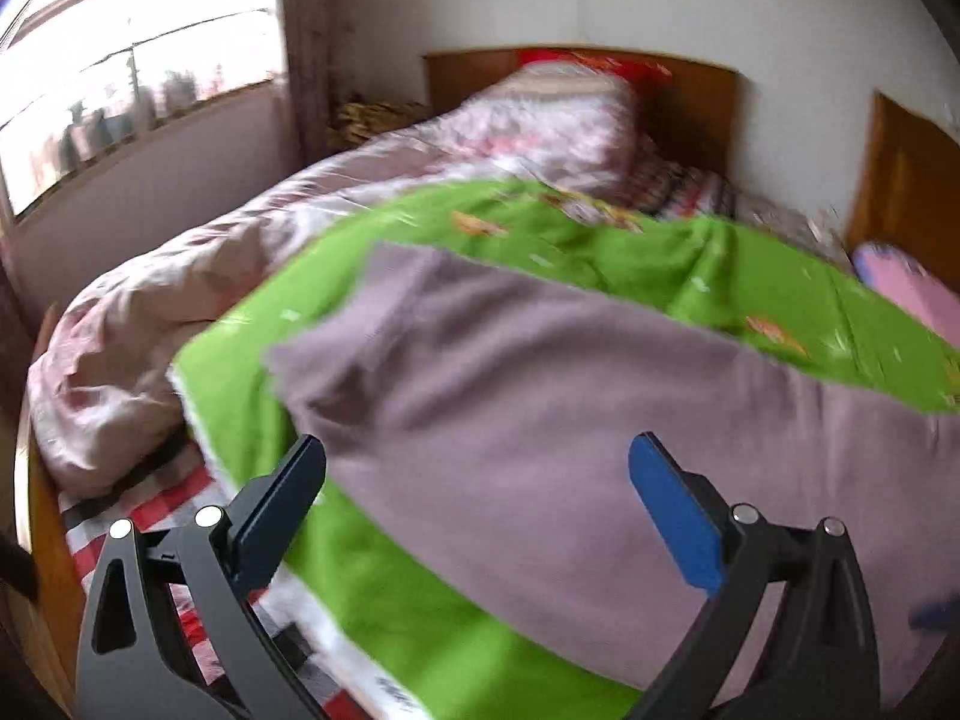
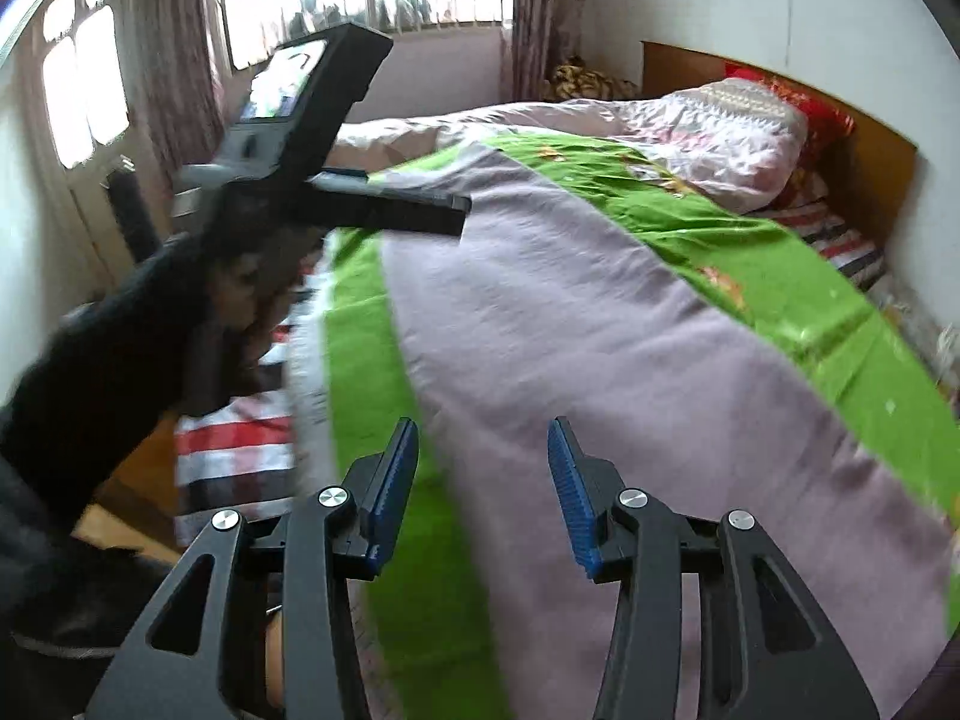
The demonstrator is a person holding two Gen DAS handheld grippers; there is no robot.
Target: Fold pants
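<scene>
Mauve pants (image 1: 570, 390) lie spread flat across a green blanket (image 1: 600, 240) on the bed. In the left wrist view my left gripper (image 1: 477, 441) stands wide open just above the pants' near edge, and its pads touch no cloth. My right gripper (image 2: 483, 423) is open too. It hovers over the near end of the pants (image 2: 570, 330) where they meet the green blanket (image 2: 750, 276). The right wrist view also shows the left tool from the side. One of its fingers (image 2: 420, 213) reaches over the pants' far left end, and a hand in a black sleeve (image 2: 90, 372) holds the tool.
A crumpled pink quilt (image 1: 180, 300) and a pillow (image 2: 720, 132) are piled at the far side against the wooden headboard (image 1: 690, 96). A red, white and black striped sheet (image 2: 234, 450) covers the bed's near left corner by its wooden frame. Windows with curtains (image 2: 168, 60) stand behind.
</scene>
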